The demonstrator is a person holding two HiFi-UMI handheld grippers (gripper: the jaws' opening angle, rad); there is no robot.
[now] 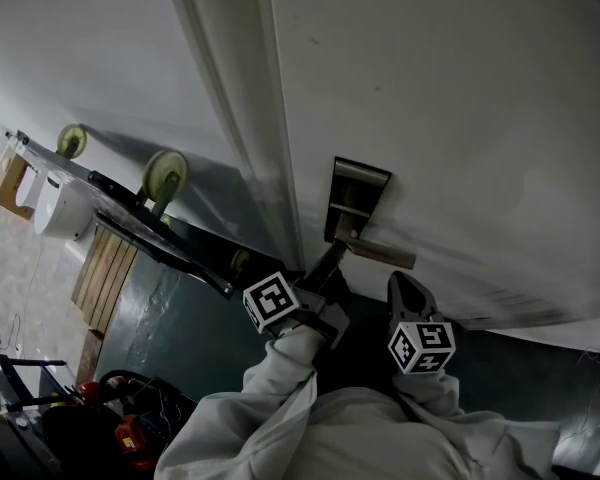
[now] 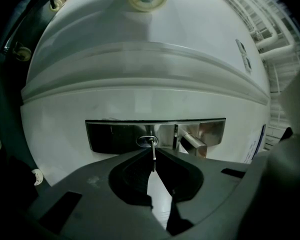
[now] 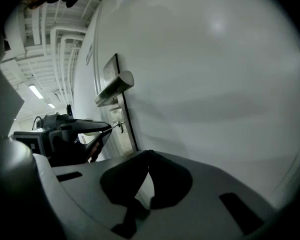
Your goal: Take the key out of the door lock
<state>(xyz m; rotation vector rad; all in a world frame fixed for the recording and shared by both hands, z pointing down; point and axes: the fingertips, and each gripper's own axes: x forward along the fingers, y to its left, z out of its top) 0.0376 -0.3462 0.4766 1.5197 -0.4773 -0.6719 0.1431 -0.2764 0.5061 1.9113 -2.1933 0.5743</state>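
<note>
A thin metal key (image 2: 153, 154) sticks out of the keyhole (image 2: 147, 141) in the steel lock plate (image 2: 115, 134) on a white door (image 1: 460, 108). My left gripper (image 2: 153, 160) is shut on the key, with its jaws meeting around the shank. In the head view the left gripper (image 1: 327, 266) reaches the plate (image 1: 358, 198) just below the lever handle (image 1: 382, 254). My right gripper (image 1: 400, 286) hangs to the right, below the handle and apart from the door. Its jaws (image 3: 149, 154) are shut with nothing between them. From the right gripper view, the left gripper (image 3: 82, 130) meets the key (image 3: 119, 125) side-on.
The lever handle (image 2: 193, 143) juts out just right of the keyhole. A dark cart frame with pale wheels (image 1: 165, 174) leans by the door's edge at left. Wooden slats (image 1: 105, 278) and red tools (image 1: 130, 434) lie on the floor. Grey sleeves (image 1: 280, 408) fill the bottom.
</note>
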